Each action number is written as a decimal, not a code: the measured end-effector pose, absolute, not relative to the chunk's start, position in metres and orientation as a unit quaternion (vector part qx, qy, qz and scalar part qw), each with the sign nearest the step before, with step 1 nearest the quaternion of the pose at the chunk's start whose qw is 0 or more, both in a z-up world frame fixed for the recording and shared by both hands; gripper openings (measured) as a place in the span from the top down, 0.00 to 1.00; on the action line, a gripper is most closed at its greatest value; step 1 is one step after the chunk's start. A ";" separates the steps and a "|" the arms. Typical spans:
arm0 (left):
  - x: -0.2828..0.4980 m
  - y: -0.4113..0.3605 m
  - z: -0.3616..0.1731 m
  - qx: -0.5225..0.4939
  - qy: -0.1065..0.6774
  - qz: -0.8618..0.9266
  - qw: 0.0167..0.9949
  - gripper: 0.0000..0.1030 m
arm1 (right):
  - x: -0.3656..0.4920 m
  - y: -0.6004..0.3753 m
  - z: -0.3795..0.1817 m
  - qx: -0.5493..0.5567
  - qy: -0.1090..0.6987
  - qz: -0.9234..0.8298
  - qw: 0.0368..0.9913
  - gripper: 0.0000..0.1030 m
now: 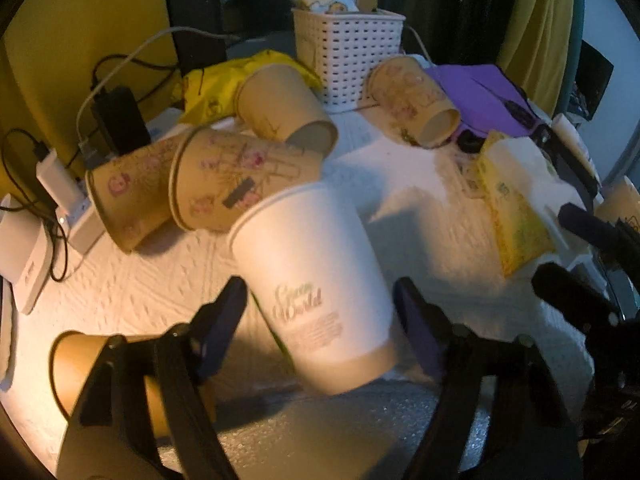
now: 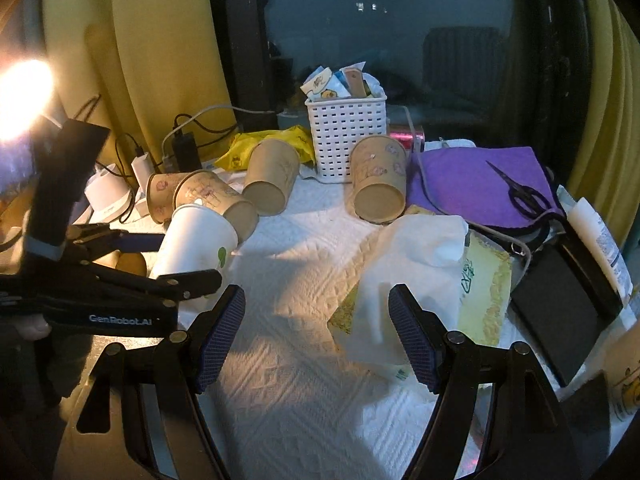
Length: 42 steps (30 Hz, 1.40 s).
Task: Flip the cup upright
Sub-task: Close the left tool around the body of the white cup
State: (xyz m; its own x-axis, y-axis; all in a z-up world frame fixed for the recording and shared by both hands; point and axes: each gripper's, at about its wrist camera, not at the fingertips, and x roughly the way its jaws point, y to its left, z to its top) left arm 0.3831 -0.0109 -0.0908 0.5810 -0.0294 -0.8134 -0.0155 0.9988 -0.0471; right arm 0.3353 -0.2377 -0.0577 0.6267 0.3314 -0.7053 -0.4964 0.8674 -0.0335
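Observation:
A white paper cup (image 1: 316,280) with green lettering stands tilted on its base, rim up and leaning to the far left. My left gripper (image 1: 320,312) is open around its lower part, with a gap on both sides. The cup also shows in the right wrist view (image 2: 192,244), between the left gripper's fingers (image 2: 136,242). My right gripper (image 2: 316,332) is open and empty over the white cloth (image 2: 288,360), to the right of the cup.
Several brown paper cups lie on their sides behind (image 1: 236,176) (image 1: 416,100) (image 2: 378,180), and one near the front left (image 1: 80,364). A white basket (image 1: 348,56), a tissue pack (image 2: 424,280), a purple cloth (image 2: 480,184) with scissors (image 2: 520,188), chargers and cables (image 1: 52,184) ring the table.

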 end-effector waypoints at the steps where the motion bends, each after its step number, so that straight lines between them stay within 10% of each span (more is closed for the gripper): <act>1: 0.382 -0.011 -0.091 -0.025 0.457 -0.006 0.889 0.29 | 0.335 -0.238 -0.058 -0.114 0.365 0.231 0.895 0.25; 42: 0.155 -0.038 -0.042 -0.026 0.320 -0.058 0.945 0.34 | 0.198 -0.244 -0.009 -0.076 0.357 0.256 0.895 0.25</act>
State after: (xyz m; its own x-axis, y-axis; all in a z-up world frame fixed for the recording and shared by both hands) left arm 0.1553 -0.0376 -0.0425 0.7883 -0.1263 -0.6022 0.0927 0.9919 -0.0867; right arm 0.1982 -0.2440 -0.0089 0.6145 0.4045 -0.6773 -0.5127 0.8573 0.0468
